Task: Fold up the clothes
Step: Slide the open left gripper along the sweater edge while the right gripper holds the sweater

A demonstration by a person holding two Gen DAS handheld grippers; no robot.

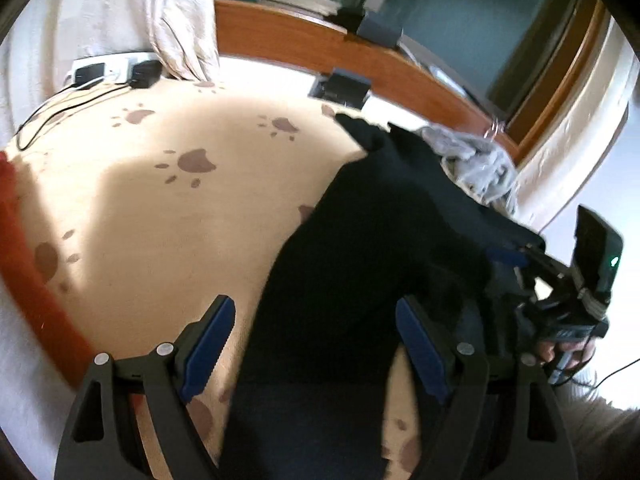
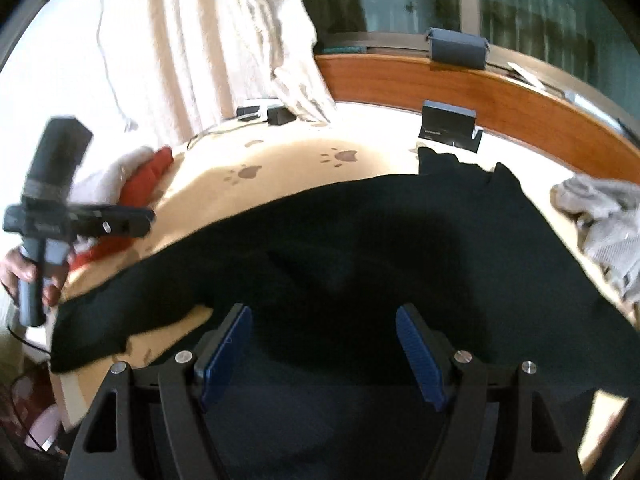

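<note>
Jaws wide, both empty; black garment (image 2: 360, 240) spread flat, rumpled, on paw-print cover (image 1: 160, 208).

— What covers the bed?

— A cream blanket (image 1: 168, 216) printed with brown paw marks.

— And at its far edge?

— A white power strip (image 1: 114, 69) with black plugs and cables, a pale curtain (image 2: 224, 40) hanging just beside it, and a small dark box (image 2: 448, 125) near the wooden sill (image 2: 440, 84).

— Anything on the sill?

— A dark blue block (image 2: 458, 49), against the window.
</note>
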